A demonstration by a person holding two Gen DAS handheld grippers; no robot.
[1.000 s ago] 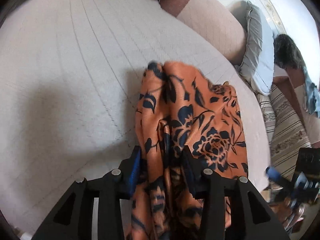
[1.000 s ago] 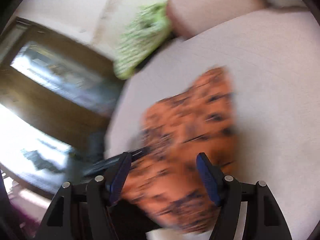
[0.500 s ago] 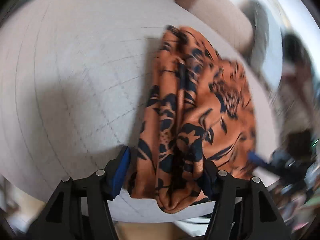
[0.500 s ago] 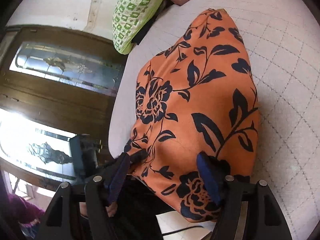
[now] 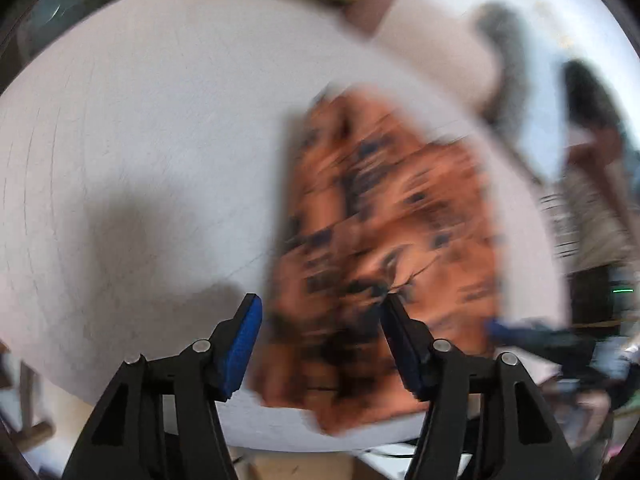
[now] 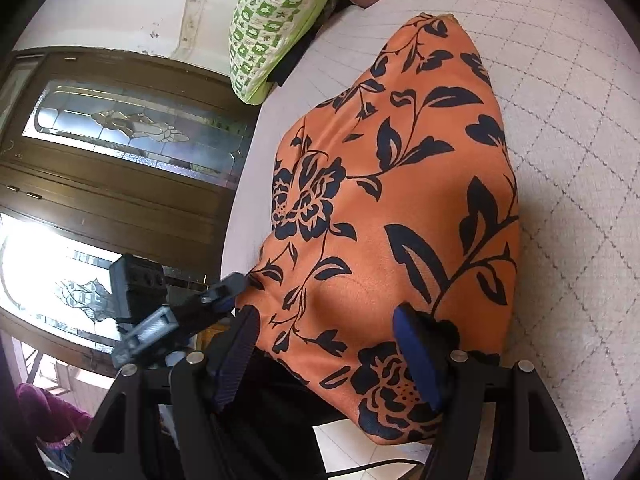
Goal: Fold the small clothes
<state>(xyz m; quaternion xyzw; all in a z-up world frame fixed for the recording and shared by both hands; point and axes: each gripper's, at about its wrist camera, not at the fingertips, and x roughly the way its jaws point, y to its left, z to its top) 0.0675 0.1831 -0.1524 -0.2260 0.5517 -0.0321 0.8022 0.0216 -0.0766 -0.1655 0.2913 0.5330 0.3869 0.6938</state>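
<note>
An orange garment with a black flower print lies folded on the pale quilted mattress, its near end hanging over the edge. It is blurred in the left wrist view. My left gripper is open and empty, just in front of the garment's near edge. My right gripper is open, its jaws wide apart over the garment's overhanging end, not gripping it. The left gripper also shows in the right wrist view, at the garment's left corner.
A green and white patterned bundle lies at the far end of the mattress beside a pink headboard. A dark wooden door with glass panels stands to the left. A grey pillow and a person are at the right.
My left gripper let go of the garment, opened wide and pulled back, and its view is now blurred by motion. The garment settled flat on the mattress. My right gripper stayed open.
</note>
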